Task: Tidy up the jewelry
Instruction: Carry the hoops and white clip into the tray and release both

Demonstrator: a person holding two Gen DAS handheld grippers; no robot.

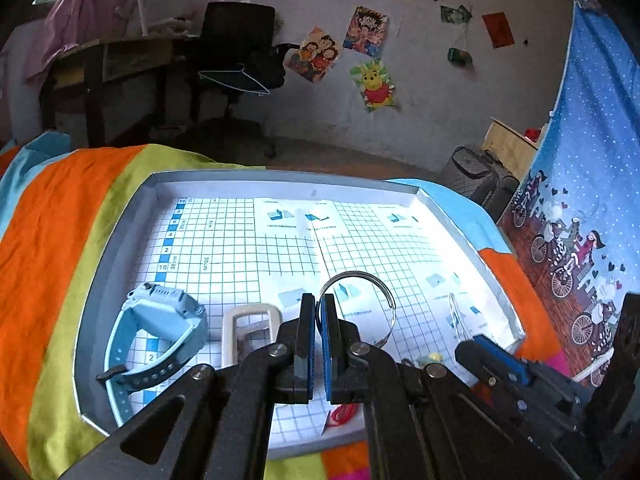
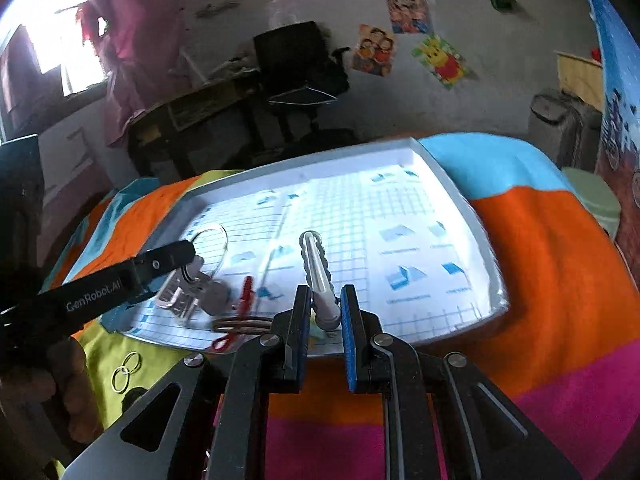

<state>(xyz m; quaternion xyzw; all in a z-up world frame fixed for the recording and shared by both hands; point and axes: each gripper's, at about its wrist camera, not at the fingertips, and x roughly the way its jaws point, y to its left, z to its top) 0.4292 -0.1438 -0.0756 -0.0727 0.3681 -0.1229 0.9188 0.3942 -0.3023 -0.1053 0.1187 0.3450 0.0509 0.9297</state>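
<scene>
Left wrist view: the left gripper (image 1: pixel 319 308) has its fingers pressed together, pinching the rim of a thin silver bangle (image 1: pixel 360 308) over the gridded tray (image 1: pixel 120 220). A blue watch (image 1: pixel 160 320) lies at 9 o'clock, a beige buckle (image 1: pixel 252 328) between them.

Right wrist view: the right gripper (image 2: pixel 326 300) is spread, its fingers apart around a silver bracelet (image 2: pixel 316 268) standing edge-on in the tray. Two rings (image 2: pixel 126 366) lie on the striped cloth (image 2: pixel 540 260) at 8 o'clock.

Home bedroom, cartoon posters (image 1: pixel 366 31) on wall, desk (image 1: pixel 108 60), office chair (image 1: pixel 236 40)
</scene>
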